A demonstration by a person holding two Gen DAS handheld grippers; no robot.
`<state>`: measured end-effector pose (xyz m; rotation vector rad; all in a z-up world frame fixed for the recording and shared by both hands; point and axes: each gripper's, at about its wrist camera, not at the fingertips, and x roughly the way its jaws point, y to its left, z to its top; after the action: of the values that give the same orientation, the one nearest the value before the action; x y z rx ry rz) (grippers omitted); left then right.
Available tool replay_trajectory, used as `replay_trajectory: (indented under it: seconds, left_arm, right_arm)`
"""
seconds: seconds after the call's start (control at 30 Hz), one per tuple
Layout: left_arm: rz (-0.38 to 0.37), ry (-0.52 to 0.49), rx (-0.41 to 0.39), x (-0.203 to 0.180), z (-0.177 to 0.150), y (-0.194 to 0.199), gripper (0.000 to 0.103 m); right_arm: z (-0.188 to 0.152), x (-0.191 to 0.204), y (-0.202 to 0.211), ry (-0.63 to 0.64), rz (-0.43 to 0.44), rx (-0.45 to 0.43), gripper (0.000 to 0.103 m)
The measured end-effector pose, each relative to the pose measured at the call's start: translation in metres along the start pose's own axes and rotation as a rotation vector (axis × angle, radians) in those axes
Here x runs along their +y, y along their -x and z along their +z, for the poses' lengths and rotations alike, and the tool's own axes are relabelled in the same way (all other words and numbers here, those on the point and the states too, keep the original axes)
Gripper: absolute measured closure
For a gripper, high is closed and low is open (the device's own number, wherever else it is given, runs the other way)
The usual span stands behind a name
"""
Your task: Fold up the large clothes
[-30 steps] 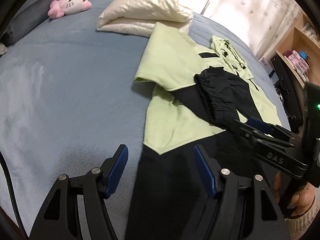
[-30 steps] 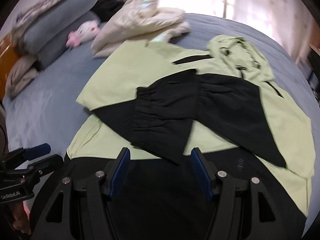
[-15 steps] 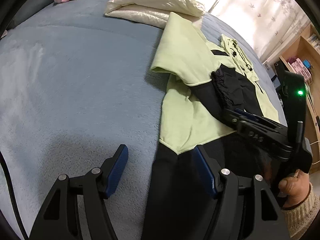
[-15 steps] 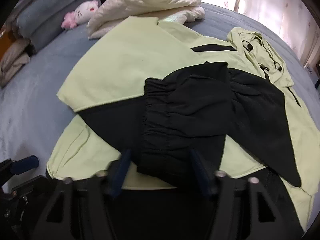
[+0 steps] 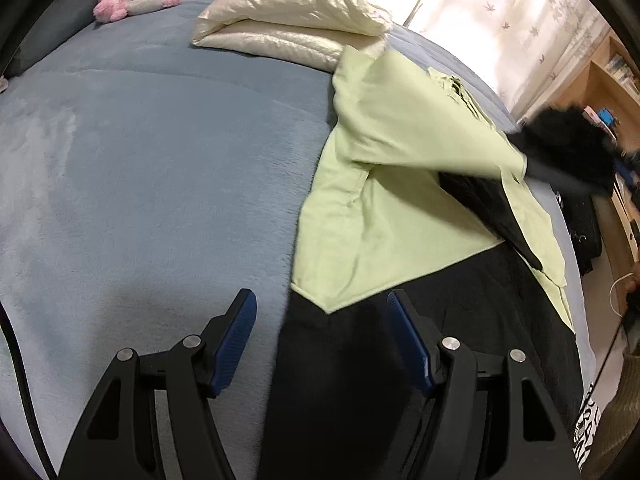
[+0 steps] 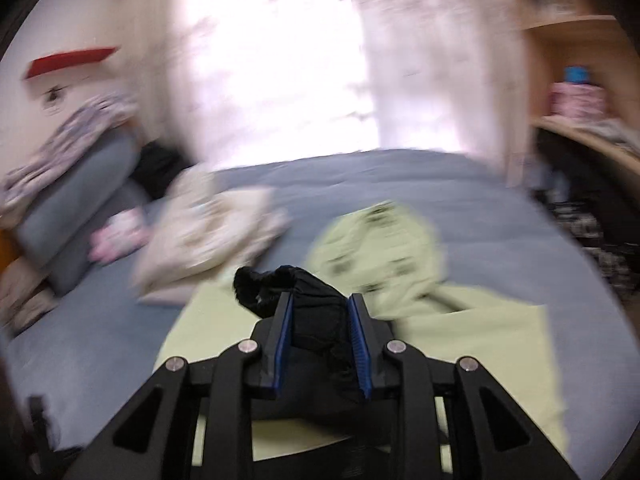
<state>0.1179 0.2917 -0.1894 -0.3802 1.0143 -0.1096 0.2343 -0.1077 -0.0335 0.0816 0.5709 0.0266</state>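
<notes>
I am reading no legible writing in either view (the right view is blurred). My left gripper is standing wide open, holding nothing, straddling the near left edge of the green-and-black jacket, which is lying on the blue bedspread. My right gripper is pinching the jacket's black sleeve cuff, lifted above the green body. Open bedspread is lying left; the cream pillow is touching the jacket's far edge.
</notes>
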Motion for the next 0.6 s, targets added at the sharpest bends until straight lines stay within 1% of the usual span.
replay_trajectory:
  seconds: [0.03, 0.07, 0.1, 0.13, 0.17, 0.23, 0.27, 0.33, 0.43, 0.47, 0.53, 0.6]
  left_arm:
    - [0.000, -0.007, 0.003, -0.003, 0.000, -0.001, 0.037]
    - [0.002, -0.019, 0.008, -0.008, -0.001, -0.002, 0.037]
    - [0.004, -0.028, 0.014, -0.011, 0.000, -0.003, 0.037]
    - [0.007, -0.040, 0.016, -0.016, 0.002, -0.005, 0.037]
    - [0.010, -0.052, 0.016, -0.019, 0.005, -0.005, 0.037]
    - [0.019, -0.083, 0.013, -0.028, 0.014, -0.005, 0.037]
    - [0.023, -0.106, 0.007, -0.035, 0.024, -0.006, 0.037]
    - [0.028, -0.136, 0.004, -0.045, 0.040, -0.010, 0.037]
    - [0.048, -0.176, 0.002, -0.063, 0.077, -0.028, 0.036]
    - [0.058, -0.177, 0.010, -0.069, 0.092, -0.039, 0.036]
    - [0.047, -0.169, 0.041, -0.075, 0.114, -0.060, 0.035]
    - [0.045, -0.133, 0.083, -0.077, 0.135, -0.086, 0.035]
  right_arm:
    - [-0.003, -0.019, -0.009, -0.045, -0.035, 0.034, 0.071]
    - [-0.013, -0.042, -0.023, -0.100, -0.088, 0.106, 0.066]
    - [-0.021, -0.054, -0.031, -0.120, -0.123, 0.157, 0.059]
    - [-0.033, -0.067, -0.045, -0.134, -0.163, 0.241, 0.045]
    - [-0.047, -0.079, -0.056, -0.135, -0.181, 0.316, 0.042]
    - [-0.064, -0.090, -0.065, -0.130, -0.180, 0.369, 0.042]
    - [-0.074, -0.097, -0.069, -0.134, -0.171, 0.397, 0.042]
    - [-0.081, -0.105, -0.074, -0.159, -0.142, 0.416, 0.042]
    - [-0.080, -0.118, -0.082, -0.219, -0.090, 0.416, 0.042]
    - [-0.078, -0.121, -0.087, -0.223, -0.081, 0.410, 0.041]
    - [-0.075, -0.126, -0.095, -0.214, -0.074, 0.400, 0.041]
    - [-0.069, -0.135, -0.110, -0.209, -0.072, 0.403, 0.041]
